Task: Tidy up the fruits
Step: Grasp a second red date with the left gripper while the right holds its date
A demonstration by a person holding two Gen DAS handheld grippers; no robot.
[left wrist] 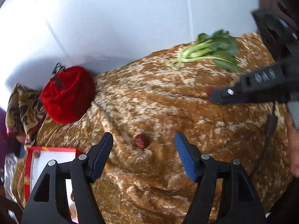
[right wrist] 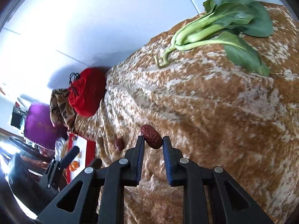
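My right gripper (right wrist: 153,140) is shut on a wrinkled red date (right wrist: 151,139), held between its blue pads just above the brown mottled cloth (right wrist: 214,112). A second red date (left wrist: 140,141) lies on the cloth between the open fingers of my left gripper (left wrist: 143,141), a little ahead of them; it also shows in the right wrist view (right wrist: 119,143). The right gripper (left wrist: 220,95) enters the left wrist view from the right. A red-rimmed white box (left wrist: 43,160) holding small orange fruits (right wrist: 73,165) sits at the cloth's left edge.
A bunch of green bok choy (right wrist: 224,29) lies at the far side of the cloth. A red velvet pouch (left wrist: 67,95) and a patterned fabric (left wrist: 22,104) sit at the left against the white wall. A purple cushion (right wrist: 39,125) lies beyond.
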